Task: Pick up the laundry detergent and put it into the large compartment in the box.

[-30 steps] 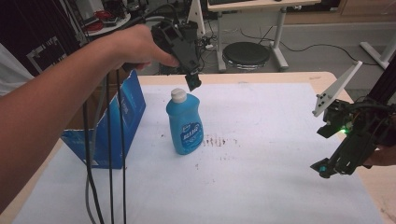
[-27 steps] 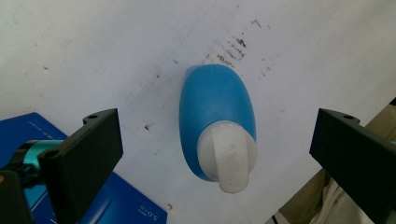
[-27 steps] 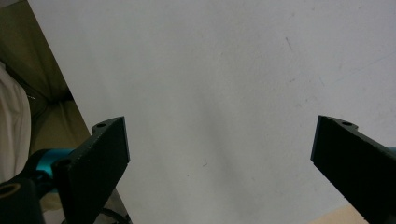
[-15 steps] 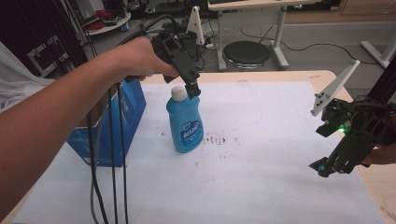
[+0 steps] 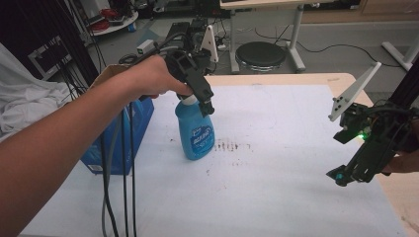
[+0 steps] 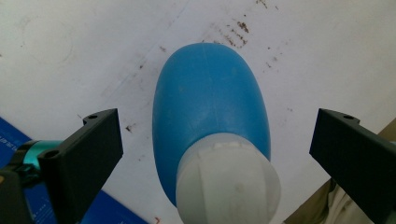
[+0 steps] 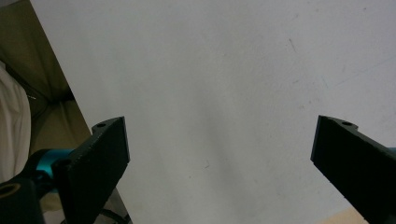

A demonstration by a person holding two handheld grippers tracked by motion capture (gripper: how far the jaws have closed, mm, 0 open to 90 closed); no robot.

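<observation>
Left claw hangs spread above the white cap of the upright blue soap bottle; an off-centre closure would likely topple it; right claw idles spread.

Left gripper now lower than a second ago, down at the white cap of the blue bottle, jaws spread either side.

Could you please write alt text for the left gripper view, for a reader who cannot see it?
Seen from above, a blue plastic bottle with a white cap stands on a speckled white table cover, centred between the left gripper's two open black jaws, which do not touch it. A blue box corner shows at lower left.
</observation>
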